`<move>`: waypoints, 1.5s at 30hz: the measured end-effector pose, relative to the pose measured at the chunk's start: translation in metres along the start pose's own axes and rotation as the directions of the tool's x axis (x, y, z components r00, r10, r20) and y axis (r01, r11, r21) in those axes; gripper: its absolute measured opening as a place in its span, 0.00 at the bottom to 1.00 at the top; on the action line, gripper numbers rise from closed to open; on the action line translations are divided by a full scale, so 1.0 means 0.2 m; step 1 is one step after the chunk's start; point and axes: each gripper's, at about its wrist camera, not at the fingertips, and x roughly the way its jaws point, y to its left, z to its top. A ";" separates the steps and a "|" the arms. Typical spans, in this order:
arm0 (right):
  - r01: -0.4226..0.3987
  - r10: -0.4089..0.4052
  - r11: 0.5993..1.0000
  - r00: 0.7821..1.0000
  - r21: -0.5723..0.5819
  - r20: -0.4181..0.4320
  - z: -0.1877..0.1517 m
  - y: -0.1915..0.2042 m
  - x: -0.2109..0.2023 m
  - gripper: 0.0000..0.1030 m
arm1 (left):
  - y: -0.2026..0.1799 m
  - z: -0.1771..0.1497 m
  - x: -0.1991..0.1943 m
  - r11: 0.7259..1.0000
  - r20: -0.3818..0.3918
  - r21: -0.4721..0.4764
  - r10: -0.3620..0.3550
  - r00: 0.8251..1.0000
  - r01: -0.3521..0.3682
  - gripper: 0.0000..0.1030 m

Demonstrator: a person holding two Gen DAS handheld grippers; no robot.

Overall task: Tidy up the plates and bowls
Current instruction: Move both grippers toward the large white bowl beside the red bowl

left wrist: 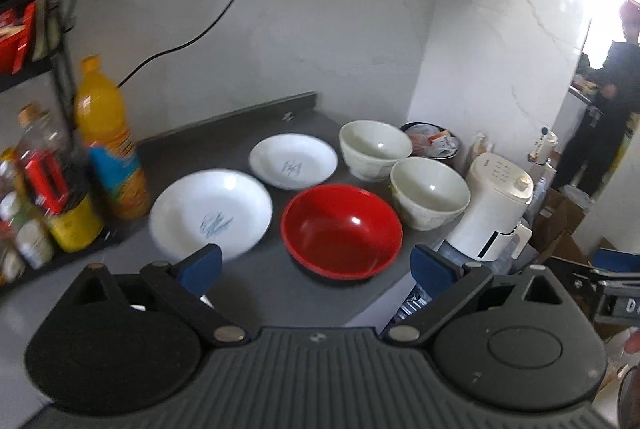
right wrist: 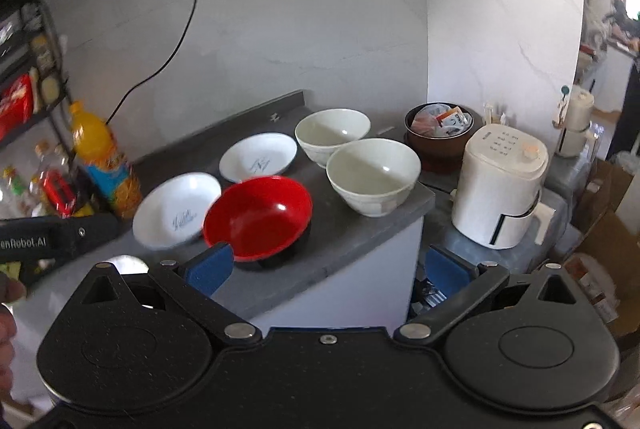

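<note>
The left tool [left wrist: 318, 269] hangs spread wide and empty above the near edge of the grey surface [left wrist: 248, 293]; the right tool [right wrist: 327, 269] is spread and empty too, over the surface's right corner. Between the left tool's blue fingers [left wrist: 200, 267], the red bowl [left wrist: 342, 231] sits at 12 o'clock, just short of the near edge. A white plate [left wrist: 210, 213] lies at 10 o'clock, close beside the bowl; a second white plate [left wrist: 294, 161] lies behind. Two cream bowls [left wrist: 430, 197] [left wrist: 374, 147] stand at 1 o'clock, the nearer one hard by the right edge. Bare surface runs along the near edge and back to the wall. An orange drink bottle [left wrist: 106, 137] crowds the left side, a white appliance [left wrist: 494, 209] beyond the right edge.
</note>
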 end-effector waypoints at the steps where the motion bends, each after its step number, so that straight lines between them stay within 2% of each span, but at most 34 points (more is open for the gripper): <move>1: 0.011 -0.011 1.000 1.000 0.009 -0.008 0.02 0.01 0.04 0.96 | 0.01 0.02 0.03 1.000 -0.001 0.012 -0.005 1.000 0.005 0.98; 5: 0.018 -0.015 0.997 0.999 0.080 -0.032 0.07 0.04 0.15 0.90 | 0.04 0.11 0.15 0.999 -0.005 0.037 -0.024 1.000 0.024 0.97; 10: 0.053 -0.051 0.996 0.998 0.071 -0.040 0.13 0.05 0.27 0.88 | 0.03 0.20 0.26 0.998 -0.011 0.046 -0.045 0.999 0.045 0.95; 18: 0.060 -0.055 0.995 0.997 0.082 -0.062 0.22 -0.02 0.47 0.83 | -0.03 0.30 0.44 0.997 -0.051 0.057 -0.045 0.998 0.048 0.88; 26: 0.003 0.002 0.998 0.995 0.058 -0.097 0.34 -0.15 0.71 0.68 | -0.17 0.37 0.65 0.999 -0.080 0.033 -0.015 0.997 0.018 0.69; 30: -0.025 0.027 0.999 0.994 0.021 -0.109 0.40 -0.22 0.83 0.67 | -0.27 0.42 0.77 1.000 -0.094 0.002 -0.005 0.996 0.006 0.63; 34: -0.042 0.046 0.999 0.989 0.027 -0.143 0.45 -0.32 0.96 0.60 | -0.36 0.45 0.91 1.000 -0.128 -0.013 0.004 0.992 -0.005 0.52; 41: -0.027 0.033 0.999 0.981 0.030 -0.194 0.49 -0.50 1.15 0.51 | -0.47 0.47 1.14 0.998 -0.182 -0.047 0.024 0.983 -0.033 0.37; 45: -0.020 0.025 0.999 0.974 0.026 -0.224 0.51 -0.59 1.24 0.47 | -0.52 0.46 1.26 0.997 -0.212 -0.061 0.032 0.977 -0.046 0.32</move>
